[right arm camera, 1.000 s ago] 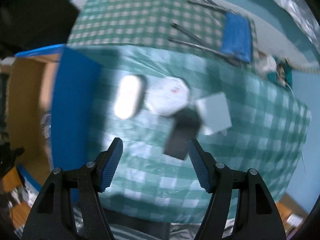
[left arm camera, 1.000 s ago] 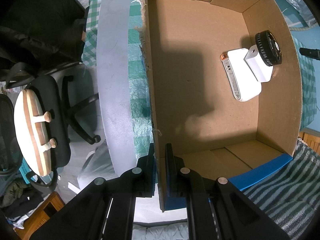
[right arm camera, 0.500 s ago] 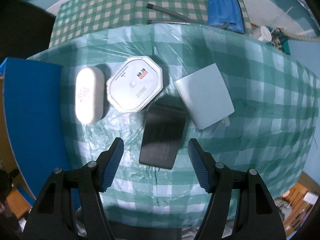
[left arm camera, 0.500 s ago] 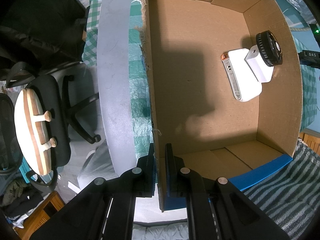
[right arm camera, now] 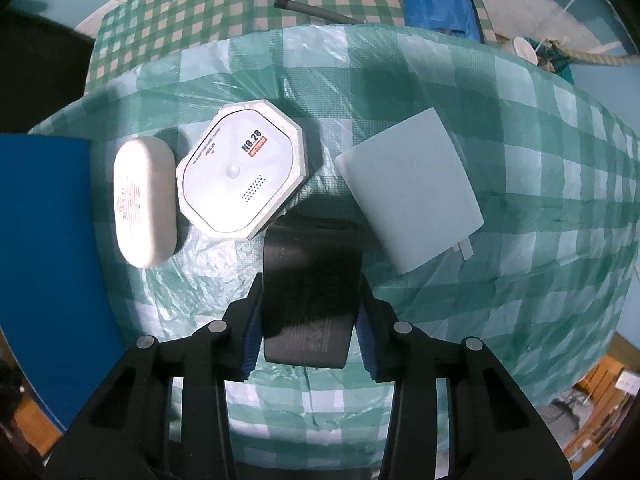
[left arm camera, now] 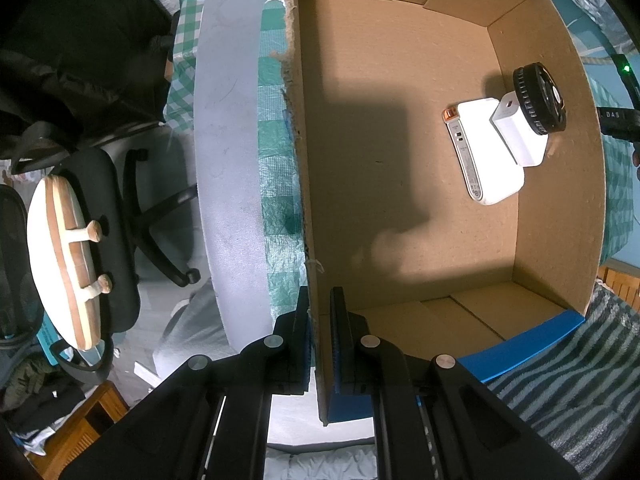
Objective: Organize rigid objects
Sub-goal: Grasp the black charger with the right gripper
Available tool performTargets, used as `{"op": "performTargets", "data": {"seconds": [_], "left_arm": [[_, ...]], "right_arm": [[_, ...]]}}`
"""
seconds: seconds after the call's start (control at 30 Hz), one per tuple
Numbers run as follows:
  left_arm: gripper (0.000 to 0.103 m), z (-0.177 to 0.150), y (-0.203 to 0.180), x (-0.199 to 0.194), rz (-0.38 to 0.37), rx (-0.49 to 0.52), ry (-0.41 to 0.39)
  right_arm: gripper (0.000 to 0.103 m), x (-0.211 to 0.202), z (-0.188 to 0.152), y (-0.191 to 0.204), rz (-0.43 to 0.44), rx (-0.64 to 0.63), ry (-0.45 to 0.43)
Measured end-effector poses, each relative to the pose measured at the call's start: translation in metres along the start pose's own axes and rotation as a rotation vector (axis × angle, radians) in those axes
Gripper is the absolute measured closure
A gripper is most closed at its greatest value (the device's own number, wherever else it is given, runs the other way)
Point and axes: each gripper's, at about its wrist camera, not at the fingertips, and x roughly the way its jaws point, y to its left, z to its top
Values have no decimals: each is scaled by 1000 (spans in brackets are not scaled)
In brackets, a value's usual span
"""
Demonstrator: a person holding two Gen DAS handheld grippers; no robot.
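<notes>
- Flat black rectangular device (right arm camera: 310, 292) with faint embossed print near its lower end is clamped between the blue pads of the right gripper (right arm camera: 308, 320), on the green-checked plastic tablecloth (right arm camera: 520, 240).
- White pill-shaped case (right arm camera: 145, 202), white octagonal device (right arm camera: 240, 172) and pale blue square box (right arm camera: 412, 188) are seen just beyond it.
- Left gripper (left arm camera: 319, 334) is pinched shut on the brown cardboard box wall (left arm camera: 308, 160).

The right gripper (right arm camera: 308, 312) clamps a black adapter (right arm camera: 310, 288) lying on a green checked tablecloth (right arm camera: 520, 240). Beyond it sit a white oval case (right arm camera: 145, 202), an octagonal white device (right arm camera: 240, 176) and a pale blue block (right arm camera: 412, 194).
</notes>
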Motion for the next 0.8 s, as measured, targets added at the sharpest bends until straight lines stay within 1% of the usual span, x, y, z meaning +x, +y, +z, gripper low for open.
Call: {"op": "performTargets", "data": {"seconds": [0.2, 0.37, 0.57, 0.8], "left_arm": [[95, 1, 1, 1, -1, 0, -1], [95, 1, 1, 1, 0, 4, 0], [95, 3, 2, 3, 3, 8, 3], [95, 4, 2, 3, 4, 7, 4]], "right_arm": [[66, -1, -11, 3, 4, -55, 9], [66, -8, -22, 8, -7, -109, -7], [66, -26, -33, 18, 6, -160, -20], [66, -51, -45, 42, 22, -232, -40]]}}
